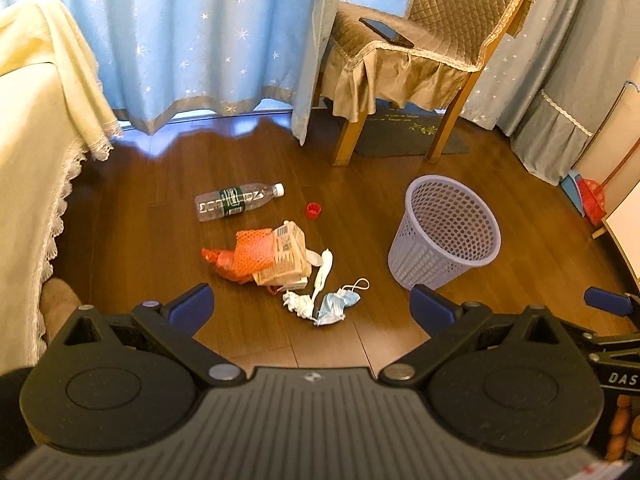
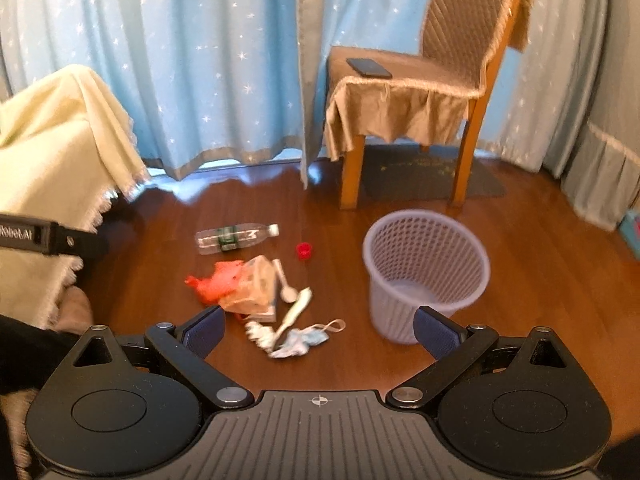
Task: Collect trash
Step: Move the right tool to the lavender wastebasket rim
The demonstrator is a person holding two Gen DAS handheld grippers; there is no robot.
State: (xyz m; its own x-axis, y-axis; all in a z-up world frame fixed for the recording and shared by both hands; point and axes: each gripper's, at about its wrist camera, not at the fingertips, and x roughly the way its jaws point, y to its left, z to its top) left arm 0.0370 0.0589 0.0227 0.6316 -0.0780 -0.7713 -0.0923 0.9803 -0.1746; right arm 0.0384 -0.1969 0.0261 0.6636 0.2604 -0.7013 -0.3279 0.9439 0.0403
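Lilac perforated basket point(image 1: 444, 232); red cap point(image 1: 314, 210); orange net point(image 1: 244, 254); blue star-dotted curtain point(image 1: 192, 32); green-labelled bottle point(image 1: 236, 201).

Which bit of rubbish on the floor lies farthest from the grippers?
The clear bottle, lying on its side beyond the orange net pile. The face mask and crumpled tissue lie nearest.

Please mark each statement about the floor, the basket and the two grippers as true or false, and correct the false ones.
1. The lavender basket lies tipped on its side. False: it stands upright.
2. The plastic bottle lies on its side on the floor. True.
3. The left gripper holds the face mask. False: it is open and holds nothing.
4. A phone lies on the chair seat. True.
5. The right gripper is open. True.
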